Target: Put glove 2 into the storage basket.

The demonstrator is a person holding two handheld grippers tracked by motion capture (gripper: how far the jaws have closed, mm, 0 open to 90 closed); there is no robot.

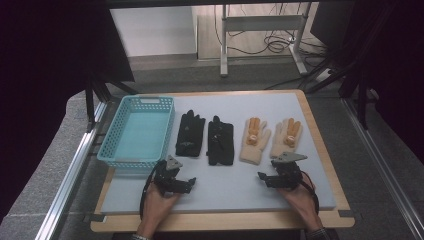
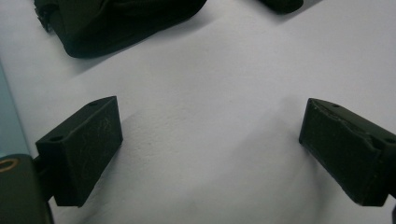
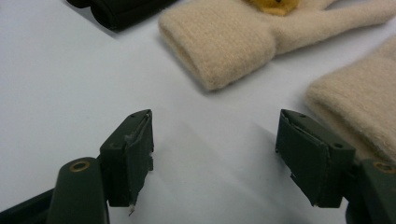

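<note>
Two black gloves (image 1: pixel 190 133) (image 1: pixel 220 140) lie side by side in the middle of the grey mat. To their right lie two cream gloves (image 1: pixel 254 140) (image 1: pixel 285 136) with orange bear patches. My left gripper (image 1: pixel 186 185) rests on the mat just in front of the black gloves, open, nothing between its jaws; a black glove cuff (image 2: pixel 116 23) lies ahead of it. My right gripper (image 1: pixel 266 178) stands open in front of the cream gloves, whose cuffs (image 3: pixel 219 46) (image 3: pixel 359 102) lie just beyond its empty jaws.
A light blue plastic basket (image 1: pixel 137 131) stands empty at the mat's left side, its edge (image 2: pixel 9 126) close to my left gripper. The grey mat (image 1: pixel 225 192) lies on a wooden table (image 1: pixel 320 135). Metal rails run along both sides.
</note>
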